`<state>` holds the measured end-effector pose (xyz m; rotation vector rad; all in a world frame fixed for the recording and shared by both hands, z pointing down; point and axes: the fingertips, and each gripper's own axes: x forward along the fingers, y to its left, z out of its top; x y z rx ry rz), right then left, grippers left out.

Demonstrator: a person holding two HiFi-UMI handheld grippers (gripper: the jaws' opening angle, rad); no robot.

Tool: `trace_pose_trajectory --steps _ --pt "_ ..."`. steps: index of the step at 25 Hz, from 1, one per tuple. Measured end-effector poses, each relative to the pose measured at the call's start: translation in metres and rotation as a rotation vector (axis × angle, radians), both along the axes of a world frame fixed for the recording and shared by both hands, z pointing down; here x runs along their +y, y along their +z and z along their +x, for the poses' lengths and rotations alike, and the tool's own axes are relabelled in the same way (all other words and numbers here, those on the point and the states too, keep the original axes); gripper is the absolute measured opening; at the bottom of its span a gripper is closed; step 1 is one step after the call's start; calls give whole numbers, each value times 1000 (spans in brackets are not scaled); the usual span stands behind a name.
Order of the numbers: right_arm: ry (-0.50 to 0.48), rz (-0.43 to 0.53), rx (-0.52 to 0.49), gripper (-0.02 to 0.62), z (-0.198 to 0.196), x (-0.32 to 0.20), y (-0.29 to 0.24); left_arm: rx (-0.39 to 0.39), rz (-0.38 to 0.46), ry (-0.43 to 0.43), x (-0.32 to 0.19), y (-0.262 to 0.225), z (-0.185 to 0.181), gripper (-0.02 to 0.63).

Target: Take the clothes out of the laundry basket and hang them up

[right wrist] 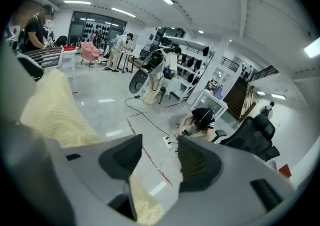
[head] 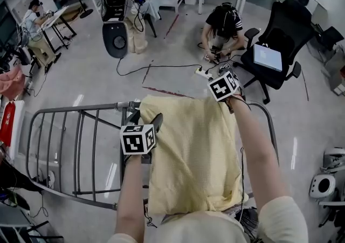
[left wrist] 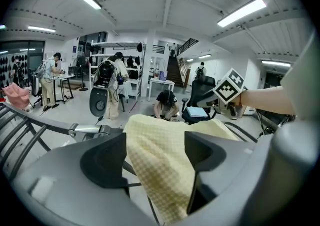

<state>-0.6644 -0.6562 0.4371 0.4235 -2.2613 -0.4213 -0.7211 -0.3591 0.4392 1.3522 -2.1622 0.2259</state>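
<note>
— What's on the drying rack [head: 81, 109]?
— I see the yellow cloth [head: 188, 150] draped over its right end.
— And your tongs?
— My left gripper [left wrist: 155, 155] is spread wide at the rack's rail, with cloth lying loose between the jaws. My right gripper [right wrist: 160, 162] is spread too, at the rack's far side, pinching nothing.

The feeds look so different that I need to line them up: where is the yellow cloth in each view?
Head view: the yellow cloth fills the centre, lying over the grey rack.
Left gripper view: centre, between the open jaws.
Right gripper view: left edge, with a corner showing low between the open jaws.
Shared landmark: the black office chair.
</note>
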Motion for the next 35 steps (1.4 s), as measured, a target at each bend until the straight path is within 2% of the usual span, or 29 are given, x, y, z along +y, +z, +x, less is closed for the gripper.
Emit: trace_pose_trajectory --steps 4,11,20,24,28,32,35 --pt "2 -3 -34 224 25 8 -12 -10 14 28 9 -7 24 350" --pt "-5 -85 -153 223 91 61 -29 11 6 37 50 -6 77 348" --pt "-44 -180 -231 224 206 155 -38 -15 -76 90 120 -1 162 337" --pt "-45 -216 -254 224 259 193 -44 13 -84 81 153 5 202 310" --pt "-33 -263 -280 224 308 230 -41 47 -92 69 182 19 237 310" --pt "-17 -371 -304 225 351 272 -23 15 -108 51 208 27 259 304" --pt "14 -403 -282 229 379 294 6 -9 -132 56 219 29 274 293"
